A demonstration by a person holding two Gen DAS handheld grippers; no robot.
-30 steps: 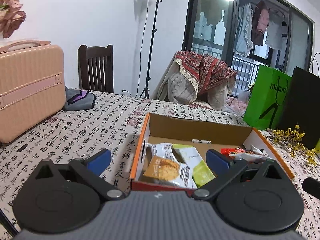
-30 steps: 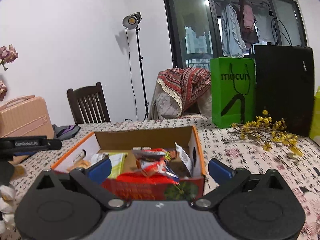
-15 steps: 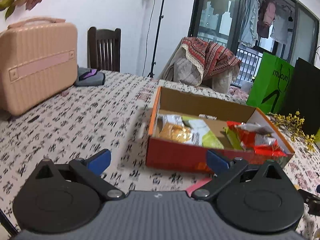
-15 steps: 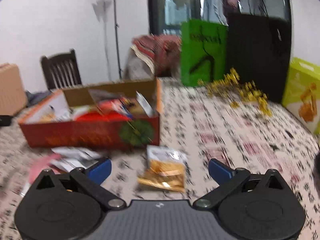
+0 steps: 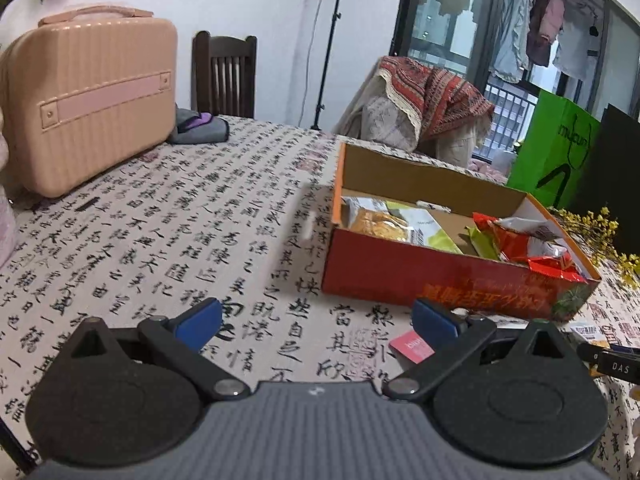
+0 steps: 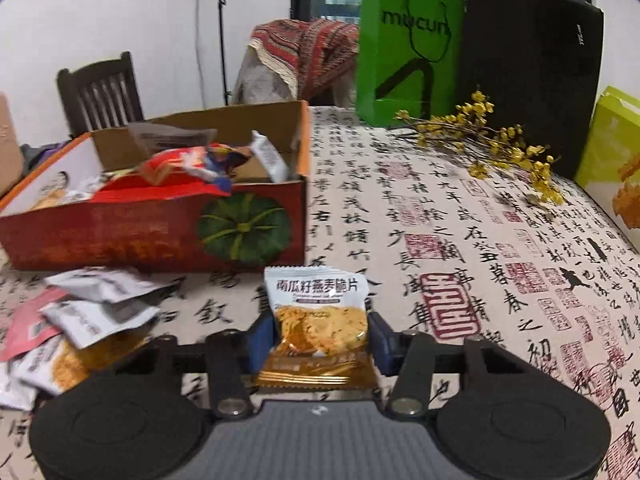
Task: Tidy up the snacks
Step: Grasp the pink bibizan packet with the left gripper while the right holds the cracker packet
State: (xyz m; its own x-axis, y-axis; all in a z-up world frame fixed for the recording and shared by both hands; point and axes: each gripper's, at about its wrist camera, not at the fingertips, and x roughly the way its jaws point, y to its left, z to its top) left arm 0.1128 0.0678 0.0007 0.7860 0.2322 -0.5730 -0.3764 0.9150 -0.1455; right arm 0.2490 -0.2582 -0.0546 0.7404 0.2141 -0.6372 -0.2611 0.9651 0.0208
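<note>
A red cardboard box (image 5: 440,284) (image 6: 120,236) with snack packets in it stands on the calligraphy tablecloth. In front of it lies an orange-and-white crisps packet (image 6: 320,320), flat on the cloth. My right gripper (image 6: 320,340) is closing on this packet, and its blue pads touch both side edges. Several loose packets (image 6: 100,308) lie to the left of it, white, grey and pink. My left gripper (image 5: 316,324) stands open over bare cloth, left of the box's near corner. A pink packet (image 5: 410,346) lies by its right finger.
A pink suitcase (image 5: 88,96), a grey pouch (image 5: 200,130) and a wooden chair (image 5: 224,72) are at the far left. Behind the box stand a green bag (image 6: 408,52) and a black bag (image 6: 528,60), with yellow flower sprigs (image 6: 500,148) and a yellow-green carton (image 6: 616,152) to the right.
Both grippers have drawn back from over the box and sunk toward the table. The right jaws went from wide apart to closed against the crisps packet.
</note>
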